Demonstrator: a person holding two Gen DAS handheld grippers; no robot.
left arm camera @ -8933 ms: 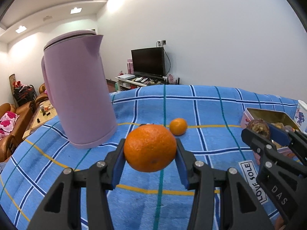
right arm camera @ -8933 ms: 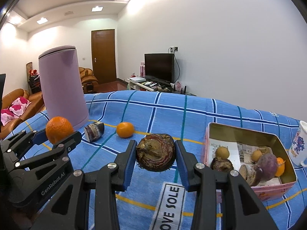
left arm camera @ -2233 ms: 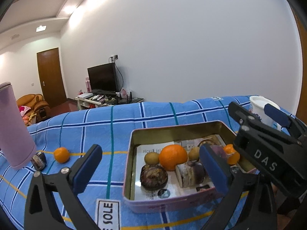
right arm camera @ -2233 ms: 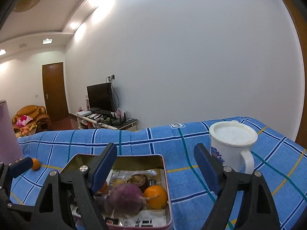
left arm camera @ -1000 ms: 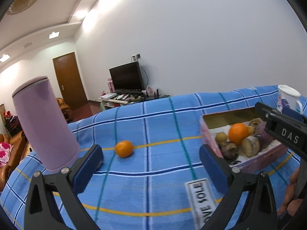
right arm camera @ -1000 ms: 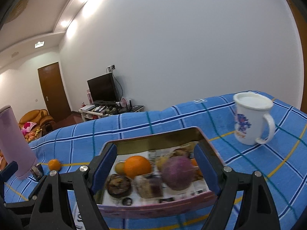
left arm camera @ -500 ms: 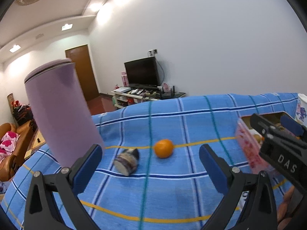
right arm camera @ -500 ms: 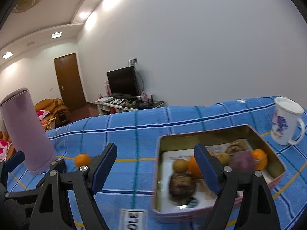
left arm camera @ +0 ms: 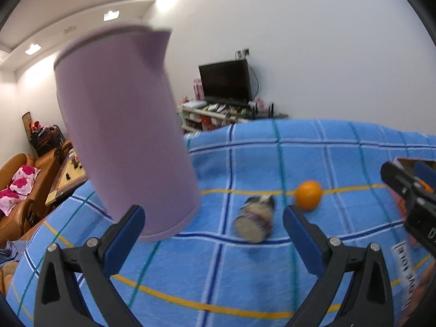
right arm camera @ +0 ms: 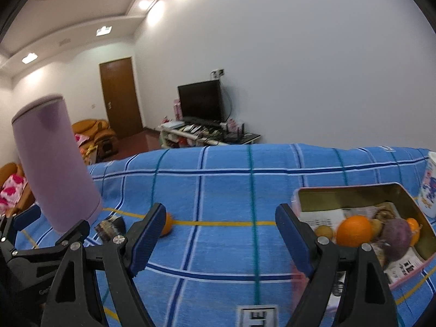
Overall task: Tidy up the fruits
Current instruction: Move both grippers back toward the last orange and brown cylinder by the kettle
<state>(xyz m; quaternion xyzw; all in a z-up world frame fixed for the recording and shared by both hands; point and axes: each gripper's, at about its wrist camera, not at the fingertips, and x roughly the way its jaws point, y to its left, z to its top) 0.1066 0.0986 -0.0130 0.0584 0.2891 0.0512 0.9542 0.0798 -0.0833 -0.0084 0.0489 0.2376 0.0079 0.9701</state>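
Far left, a tall lilac plastic kettle point(left arm camera: 128, 133) stands upright on the blue plaid tablecloth point(left arm camera: 245, 278), right behind the left finger of the left gripper point(left arm camera: 214, 235). That gripper's fingers are spread wide with nothing between them. Just ahead of the gap, a bit right of centre, a blurry dark-and-pale cut fruit piece point(left arm camera: 254, 218) lies on its side, and a small round orange point(left arm camera: 308, 191) sits just past the right fingertip.

The right gripper point(right arm camera: 220, 238) is spread wide and empty too. The same orange point(right arm camera: 166, 223) peeks out from behind its left finger. Off its right finger is a pink metal tin lined with newspaper point(right arm camera: 354, 194), holding a big orange point(right arm camera: 354, 231), a purple round fruit point(right arm camera: 395, 238) and a few smaller ones.
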